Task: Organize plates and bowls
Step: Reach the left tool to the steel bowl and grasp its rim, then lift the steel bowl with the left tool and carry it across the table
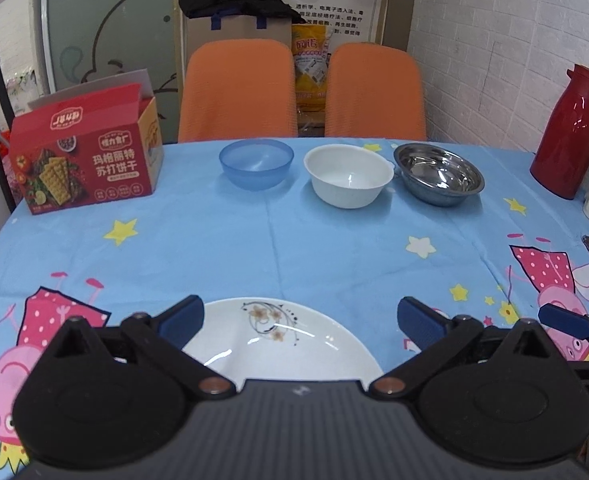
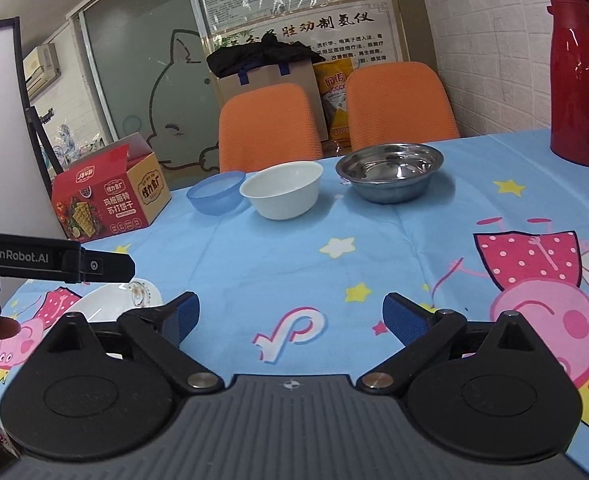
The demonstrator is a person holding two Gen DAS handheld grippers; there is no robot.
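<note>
From the left wrist camera, the left gripper [image 1: 300, 316] is hanging with its jaws spread wide and nothing between them. The white plate [image 1: 282, 344] is lying flat on the tablecloth [image 1: 294, 248] directly beneath and just ahead of the blue pads [image 1: 182, 318], its flower-printed rim facing away from the tool. Well ahead, near the far edge, three bowls are sitting in a row running across the tool's line of sight: the blue bowl [image 1: 256, 164] ahead and slightly left, the white bowl [image 1: 348, 176] ahead and slightly right, and the steel bowl [image 1: 438, 174] farther right. A cracker box [image 1: 86, 160] is standing far left, a red flask [image 1: 570, 132] far right.

From the right wrist camera, the right gripper [image 2: 290, 316] is also gaping wide and carrying nothing, with only bare cloth under it. The plate [image 2: 110, 300] is showing low and to its left, partly hidden under the left tool's body. The steel bowl [image 2: 390, 176] is lying ahead and slightly right, the white bowl [image 2: 282, 190] ahead, and the blue bowl [image 2: 216, 194] behind it to the left, touching or nearly so.

The left tool is plainly the nearer one for the plate; the right is probably better placed for the steel bowl.
</note>
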